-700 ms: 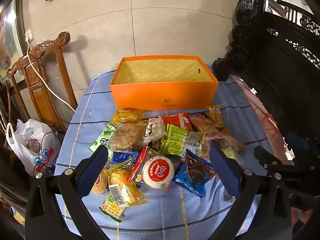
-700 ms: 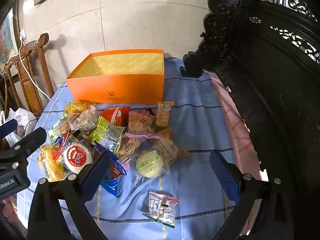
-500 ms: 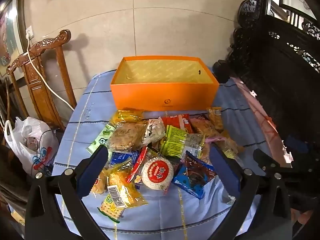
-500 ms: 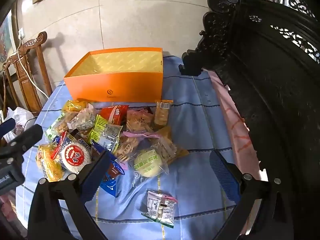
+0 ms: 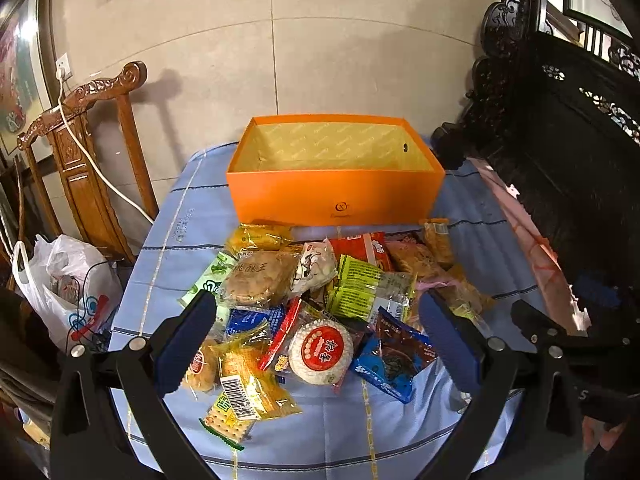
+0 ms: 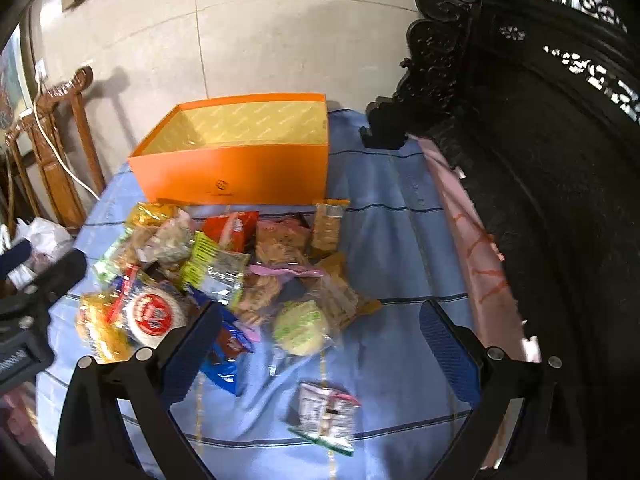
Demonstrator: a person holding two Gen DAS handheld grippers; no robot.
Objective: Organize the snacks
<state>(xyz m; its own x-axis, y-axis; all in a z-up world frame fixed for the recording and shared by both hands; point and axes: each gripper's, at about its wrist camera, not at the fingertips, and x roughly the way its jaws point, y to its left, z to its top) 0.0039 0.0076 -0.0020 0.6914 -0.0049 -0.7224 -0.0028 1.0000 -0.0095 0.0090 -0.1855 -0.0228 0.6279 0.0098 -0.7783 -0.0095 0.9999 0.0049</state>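
Note:
An empty orange box (image 5: 336, 196) stands open at the far side of a blue tablecloth (image 5: 176, 240); it also shows in the right wrist view (image 6: 236, 176). A pile of several wrapped snacks lies in front of it, among them a round red-and-white cake (image 5: 320, 354), a green packet (image 5: 356, 286) and a blue packet (image 5: 394, 360). A small white packet (image 6: 326, 412) lies apart near the front. My left gripper (image 5: 316, 344) hangs open and empty above the pile's near edge. My right gripper (image 6: 320, 348) is open and empty above a round green cake (image 6: 298, 326).
A carved wooden chair (image 5: 84, 168) with a white cable stands at the left, with a white plastic bag (image 5: 64, 292) below it. Dark carved furniture (image 6: 540, 160) lines the right side. A pink cloth edge (image 6: 476, 248) runs along the table's right rim.
Both grippers have drifted slightly forward and to the left; the pile and box sit a little lower and further right in the right wrist view. Nothing was picked up.

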